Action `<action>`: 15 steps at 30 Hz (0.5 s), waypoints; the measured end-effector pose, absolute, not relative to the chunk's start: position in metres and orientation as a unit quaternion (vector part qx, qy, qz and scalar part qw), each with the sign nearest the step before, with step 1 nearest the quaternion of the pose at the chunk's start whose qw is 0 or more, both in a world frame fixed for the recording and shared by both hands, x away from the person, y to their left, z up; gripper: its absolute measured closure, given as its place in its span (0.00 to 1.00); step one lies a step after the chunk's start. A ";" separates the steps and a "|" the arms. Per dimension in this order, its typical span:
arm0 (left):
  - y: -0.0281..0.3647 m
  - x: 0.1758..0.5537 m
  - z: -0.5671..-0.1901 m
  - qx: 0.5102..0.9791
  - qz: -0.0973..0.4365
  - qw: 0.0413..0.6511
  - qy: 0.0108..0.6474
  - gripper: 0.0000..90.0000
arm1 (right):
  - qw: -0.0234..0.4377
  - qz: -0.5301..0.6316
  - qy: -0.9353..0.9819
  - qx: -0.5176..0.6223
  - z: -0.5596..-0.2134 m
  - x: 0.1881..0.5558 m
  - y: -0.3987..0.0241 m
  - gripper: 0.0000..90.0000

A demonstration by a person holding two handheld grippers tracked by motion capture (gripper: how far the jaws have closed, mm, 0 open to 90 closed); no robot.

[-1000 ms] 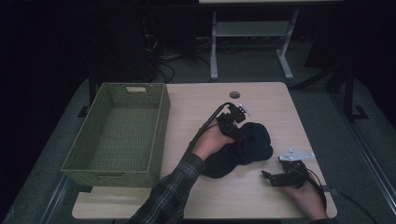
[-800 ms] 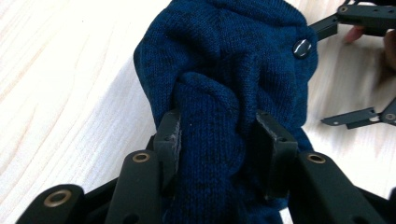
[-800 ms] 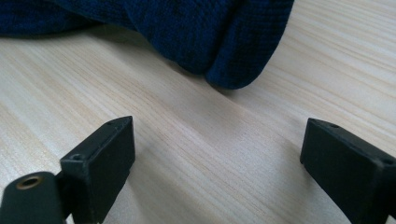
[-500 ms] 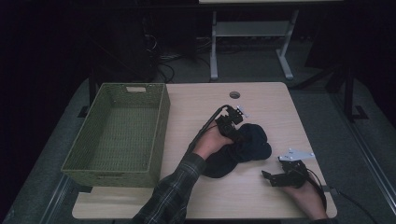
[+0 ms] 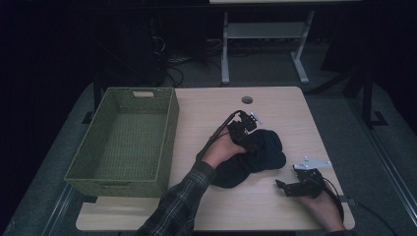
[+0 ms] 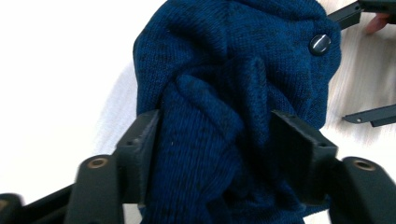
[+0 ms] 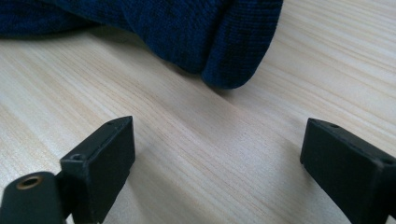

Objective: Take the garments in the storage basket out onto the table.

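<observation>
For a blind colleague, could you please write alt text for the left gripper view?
A bunched dark blue knitted garment with one dark button lies on a pale wooden table, with a fold of it between the two black jaws of the left gripper, which have just been opening.

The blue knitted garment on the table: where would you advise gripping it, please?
Probably the raised fold in the middle of the blue knitted garment, from above. It bunches into a ridge narrow enough for the left gripper, whose jaws have just been opening around it.

Dim lab, bare desk [image 5: 275, 206], floor cables [image 5: 172, 73]
</observation>
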State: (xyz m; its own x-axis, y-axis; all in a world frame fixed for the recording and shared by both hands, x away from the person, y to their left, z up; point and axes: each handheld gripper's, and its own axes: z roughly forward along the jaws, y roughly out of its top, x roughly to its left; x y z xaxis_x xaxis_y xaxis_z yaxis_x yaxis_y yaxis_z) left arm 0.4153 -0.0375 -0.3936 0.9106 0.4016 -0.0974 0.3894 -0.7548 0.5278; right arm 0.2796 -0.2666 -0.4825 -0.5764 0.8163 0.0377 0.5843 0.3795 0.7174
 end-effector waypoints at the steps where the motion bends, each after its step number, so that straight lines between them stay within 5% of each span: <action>1: -0.036 0.415 -0.391 0.937 0.016 0.282 0.207 0.38 | 0.164 0.354 0.814 0.430 -0.483 0.280 -0.267 0.11; 6: -0.031 0.410 -0.379 0.934 0.040 0.291 0.204 0.28 | 0.164 0.352 0.815 0.430 -0.482 0.280 -0.267 0.11; 15: -0.013 0.404 -0.354 0.926 0.066 0.309 0.207 0.29 | 0.165 0.351 0.816 0.429 -0.482 0.280 -0.267 0.11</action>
